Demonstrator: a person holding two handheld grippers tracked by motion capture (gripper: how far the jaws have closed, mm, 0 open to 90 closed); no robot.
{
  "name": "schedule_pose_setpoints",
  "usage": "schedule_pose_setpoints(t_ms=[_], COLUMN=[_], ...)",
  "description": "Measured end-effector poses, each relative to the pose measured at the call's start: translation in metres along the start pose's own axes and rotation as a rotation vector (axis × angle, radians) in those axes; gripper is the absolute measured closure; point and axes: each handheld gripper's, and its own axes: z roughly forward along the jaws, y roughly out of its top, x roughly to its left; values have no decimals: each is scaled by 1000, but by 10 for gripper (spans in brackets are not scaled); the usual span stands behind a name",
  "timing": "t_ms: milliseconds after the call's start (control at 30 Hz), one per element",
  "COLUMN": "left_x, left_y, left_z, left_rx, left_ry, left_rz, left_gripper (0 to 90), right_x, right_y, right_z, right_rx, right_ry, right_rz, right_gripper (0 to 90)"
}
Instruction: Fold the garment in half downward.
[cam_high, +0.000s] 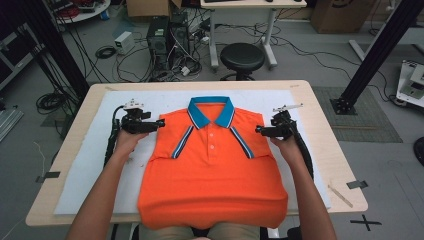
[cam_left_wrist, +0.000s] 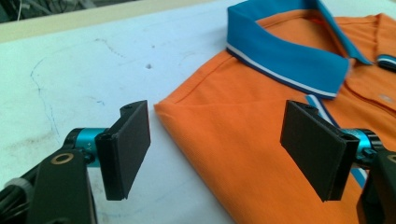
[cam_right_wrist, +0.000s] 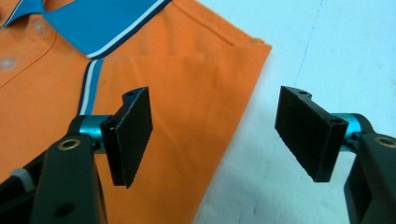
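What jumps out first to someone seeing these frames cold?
The bright orange polo shirt with its blue collar, lying front-up with sleeves folded in, mid-table on a white mat, hem draped over the near edge. Next, the two black grippers flanking its shoulders: the left gripper at one shoulder corner, the right gripper at the other, both with jaws open and straddling the shirt's edge without pinching it.
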Motion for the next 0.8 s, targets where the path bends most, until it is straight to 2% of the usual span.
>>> schedule_pose_setpoints(t_ms=[33,100,167,267,367,400,433,567,700,800], left_x=[1,6,8,10,13,13,14,13,12,8], left_y=[0,1,2,3,-3,-3,-8,-8,-8,-8], left_z=[1,7,11,19,27,27,32,34,34,35], left_rx=[-8,38,48,54,102,102,134,133,134,133], left_ry=[5,17,28,66,99,99,103,111,104,116], left_rz=[-5,-33,-30,-20,-22,-22,-26,-25,-10,-11], left_gripper=[243,244,263,329,387,395,406,461,600,731], right_x=[-2,-4,-5,-4,-5,-5,-7,-12,-16,-16], right_y=[2,6,11,17,22,22,23,24,25,27], right_z=[2,5,9,16,23,23,26,34,40,48], right_rx=[-2,10,17,26,35,35,26,46,65,90], right_ry=[1,0,3,1,-15,-15,-29,-54,-63,-62], right_rz=[3,10,4,-2,-1,-1,12,33,34,22], right_gripper=[302,304,324,331,345,345,358,399,455,560])
